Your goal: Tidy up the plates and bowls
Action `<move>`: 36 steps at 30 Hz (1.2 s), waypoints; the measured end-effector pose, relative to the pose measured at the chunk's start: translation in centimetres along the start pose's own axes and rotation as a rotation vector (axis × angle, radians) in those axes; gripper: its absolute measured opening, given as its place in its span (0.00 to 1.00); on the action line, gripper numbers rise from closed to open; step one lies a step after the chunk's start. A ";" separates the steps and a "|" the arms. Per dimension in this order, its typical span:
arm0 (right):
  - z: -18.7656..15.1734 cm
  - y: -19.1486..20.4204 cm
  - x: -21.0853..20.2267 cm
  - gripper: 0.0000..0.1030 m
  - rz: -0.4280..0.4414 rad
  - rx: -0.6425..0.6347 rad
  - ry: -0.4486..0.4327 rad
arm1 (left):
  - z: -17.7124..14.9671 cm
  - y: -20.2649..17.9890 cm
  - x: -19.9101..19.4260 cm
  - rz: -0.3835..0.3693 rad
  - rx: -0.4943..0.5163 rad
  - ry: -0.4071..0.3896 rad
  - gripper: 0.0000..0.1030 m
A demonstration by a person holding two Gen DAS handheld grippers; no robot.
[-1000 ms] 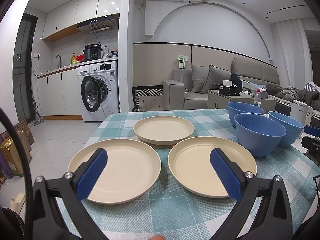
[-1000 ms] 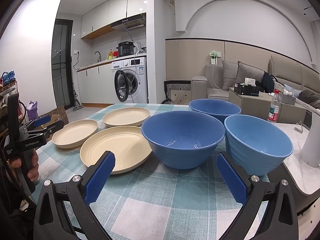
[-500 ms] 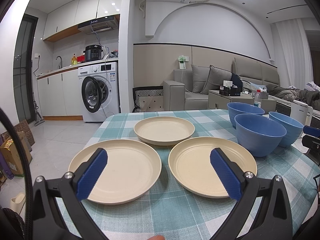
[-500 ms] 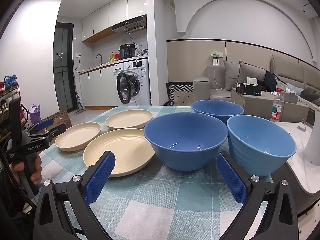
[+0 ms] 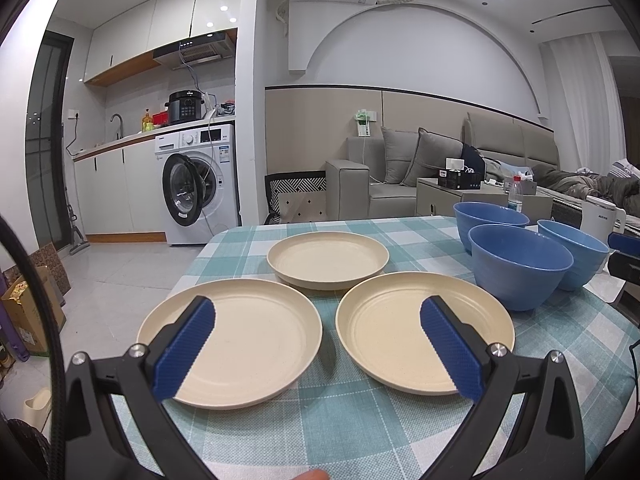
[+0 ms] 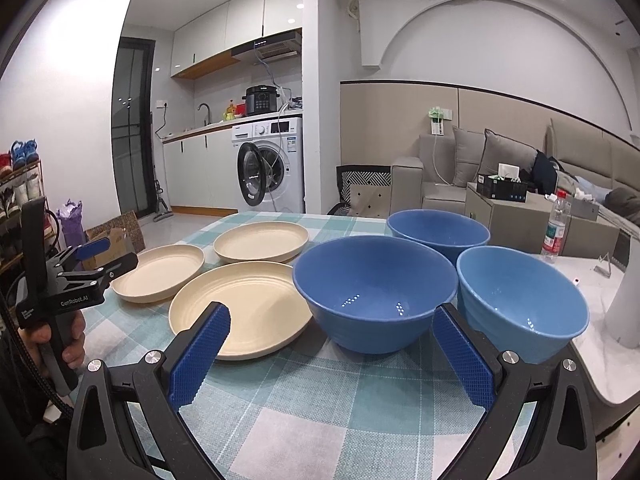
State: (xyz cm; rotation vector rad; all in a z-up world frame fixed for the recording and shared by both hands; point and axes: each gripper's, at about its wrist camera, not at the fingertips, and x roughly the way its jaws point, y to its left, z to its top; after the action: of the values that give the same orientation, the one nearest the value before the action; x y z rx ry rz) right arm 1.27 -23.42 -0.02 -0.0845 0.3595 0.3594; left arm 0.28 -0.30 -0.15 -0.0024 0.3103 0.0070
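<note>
Behind everything lies an open-plan flat, kitchen units and a front-loading washing machine (image 5: 200, 188) to the left, a grey sofa (image 5: 400, 176) to the right. Nearer stands the table (image 5: 340, 432) under a teal and white checked cloth, carrying three cream plates and three blue bowls, none stacked yet. Seen from the left wrist, the plates form a triangle: the near-left plate (image 5: 240, 340) and the near-right plate (image 5: 408, 324) lie side by side just ahead of the left claw (image 5: 316, 356), with the far plate (image 5: 328, 258) beyond and between them. Being round, the plates have no long axis; each lies flat with its rim facing the claw. The bowls sit in a cluster to the right, upright. From the right wrist, the nearest bowl (image 6: 374, 292) stands directly ahead of the right claw (image 6: 330, 356), with the right-hand bowl (image 6: 520, 300) just beside it and the far bowl (image 6: 438, 230) behind. So the left hand is nearer the plates and the right hand nearer the bowls. Both claws hover level above the table's near edge, pointing forward, their blue padded fingers (image 5: 184, 352) spread wide and holding nothing. The left claw's opening straddles the gap between the two near plates, so it likely needs to shift sideways to take one rim.
</note>
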 end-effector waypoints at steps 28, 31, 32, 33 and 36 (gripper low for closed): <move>7.6 4.0 4.1 1.00 0.153 -0.037 0.077 | 5.3 3.2 2.5 0.003 -0.096 0.134 1.00; 8.8 3.7 4.5 1.00 0.163 -0.020 0.090 | 5.8 3.8 3.5 0.003 -0.118 0.164 1.00; 9.1 3.7 4.7 1.00 0.164 -0.020 0.094 | 6.0 4.0 3.9 0.002 -0.123 0.172 1.00; 9.5 3.7 4.9 1.00 0.163 -0.023 0.099 | 6.2 4.3 4.2 0.008 -0.127 0.179 1.00; 10.6 3.9 5.6 1.00 0.174 -0.028 0.104 | 6.7 4.7 5.2 0.016 -0.140 0.196 1.00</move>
State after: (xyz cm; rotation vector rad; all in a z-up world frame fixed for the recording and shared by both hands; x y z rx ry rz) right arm 8.26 -16.41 7.82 -0.0993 0.4661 0.5337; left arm 7.19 4.49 4.63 -0.1397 0.5050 0.0445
